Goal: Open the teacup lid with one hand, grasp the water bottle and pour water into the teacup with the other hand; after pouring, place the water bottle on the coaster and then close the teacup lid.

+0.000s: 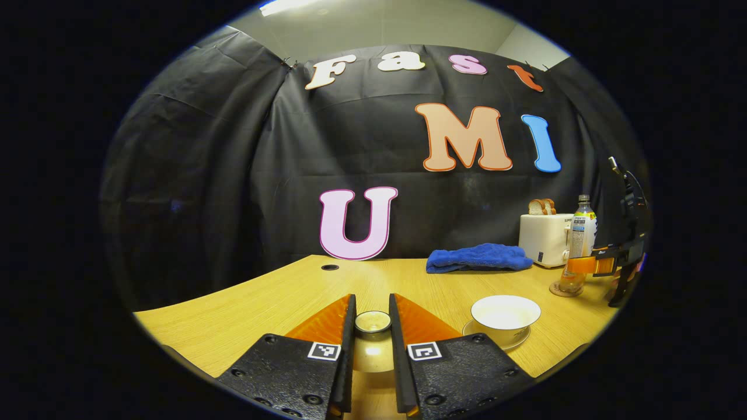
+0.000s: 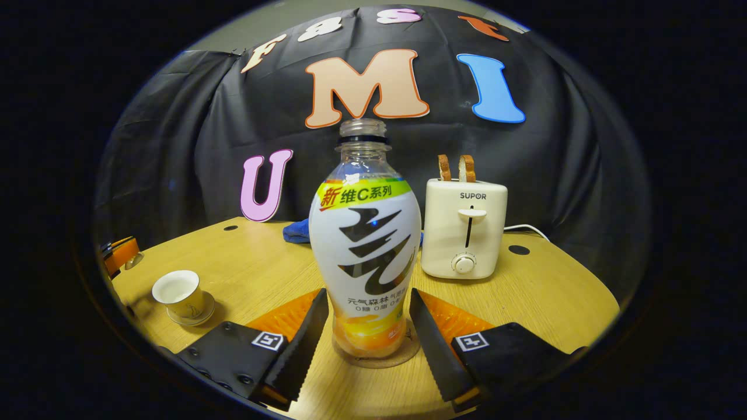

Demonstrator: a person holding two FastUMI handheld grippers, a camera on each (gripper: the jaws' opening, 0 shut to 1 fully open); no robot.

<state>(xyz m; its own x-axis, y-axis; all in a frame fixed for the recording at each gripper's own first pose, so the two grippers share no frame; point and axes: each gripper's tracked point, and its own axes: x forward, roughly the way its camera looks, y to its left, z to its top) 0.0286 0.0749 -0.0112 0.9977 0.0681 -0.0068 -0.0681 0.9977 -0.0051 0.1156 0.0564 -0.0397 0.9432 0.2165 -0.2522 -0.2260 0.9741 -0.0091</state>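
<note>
The left gripper (image 1: 372,326) was held level and low over the tabletop (image 1: 245,303), its fingers closed on the teacup lid (image 1: 373,321), clear of the uncovered teacup (image 1: 505,318) on its saucer (image 1: 496,340) beside it. The right gripper (image 2: 365,326) pointed level toward the back edge, fingers spread either side of the water bottle (image 2: 365,245) without touching. The bottle stood upright, capless mouth upward, on the coaster (image 2: 379,357), near the toaster (image 2: 464,230).
</note>
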